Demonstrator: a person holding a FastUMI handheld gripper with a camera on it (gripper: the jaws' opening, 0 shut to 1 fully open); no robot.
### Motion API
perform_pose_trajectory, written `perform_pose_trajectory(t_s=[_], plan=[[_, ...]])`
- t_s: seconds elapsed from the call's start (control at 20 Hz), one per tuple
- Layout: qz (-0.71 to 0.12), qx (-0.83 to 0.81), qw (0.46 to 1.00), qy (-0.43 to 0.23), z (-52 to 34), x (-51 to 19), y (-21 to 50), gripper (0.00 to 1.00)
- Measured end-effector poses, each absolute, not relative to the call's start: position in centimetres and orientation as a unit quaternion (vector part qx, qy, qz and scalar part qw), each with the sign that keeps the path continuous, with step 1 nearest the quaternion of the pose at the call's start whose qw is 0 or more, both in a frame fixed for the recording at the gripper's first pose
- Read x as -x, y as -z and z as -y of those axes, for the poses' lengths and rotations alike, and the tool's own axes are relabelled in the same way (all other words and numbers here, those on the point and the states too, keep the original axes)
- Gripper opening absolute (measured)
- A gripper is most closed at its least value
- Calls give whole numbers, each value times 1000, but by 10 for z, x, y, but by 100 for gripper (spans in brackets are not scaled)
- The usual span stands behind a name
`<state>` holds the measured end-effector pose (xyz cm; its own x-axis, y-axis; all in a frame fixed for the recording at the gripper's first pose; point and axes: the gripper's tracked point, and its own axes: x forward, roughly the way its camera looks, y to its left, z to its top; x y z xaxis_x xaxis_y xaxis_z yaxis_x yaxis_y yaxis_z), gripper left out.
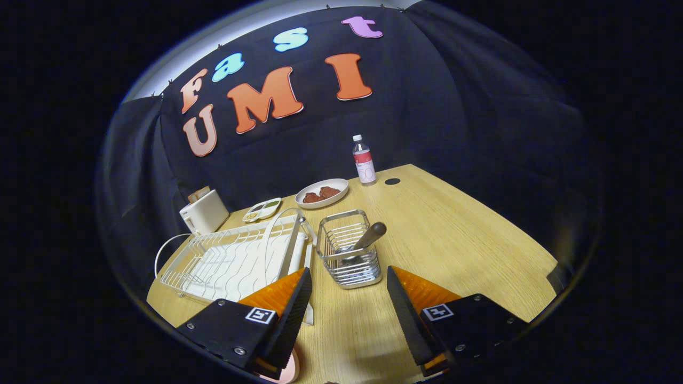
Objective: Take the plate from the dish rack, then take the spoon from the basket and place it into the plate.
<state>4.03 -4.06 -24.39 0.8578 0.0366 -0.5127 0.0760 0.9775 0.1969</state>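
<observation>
The wooden table (453, 240) carries the white dish rack (235, 261) on the left; right of it stands the wire basket (349, 256), the spoon (368, 238) leaning inside; nearer, the gripper (349, 298) hangs spread, holding nothing

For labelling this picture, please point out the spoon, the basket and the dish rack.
spoon (372, 235): gripper view, on its dark handle.
basket (356, 274): gripper view, on its front wire wall.
dish rack (213, 261): gripper view, on its wire floor.
</observation>
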Motion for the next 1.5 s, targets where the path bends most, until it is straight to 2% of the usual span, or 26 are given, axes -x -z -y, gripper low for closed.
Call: perform_pose_trajectory(t_s=[0.25, 0.45, 0.55, 0.6, 0.75, 0.8, 0.9, 1.05, 1.5], plan=[[-235, -88, 968, 29, 56, -70, 243, 87], [-220, -78, 972, 10, 49, -79, 241, 74], [-204, -61, 977, 6, 47, -83, 235, 62], [-205, -55, 977, 6, 47, -85, 237, 52], [-232, -58, 971, 15, 48, -86, 249, 33], [-225, -79, 971, 2, 40, -90, 245, 23], [-220, -97, 971, -2, 34, -91, 238, 14], [-225, -93, 970, 0, 33, -95, 236, 10], [-172, -97, 980, 0, 27, -104, 177, 8]])
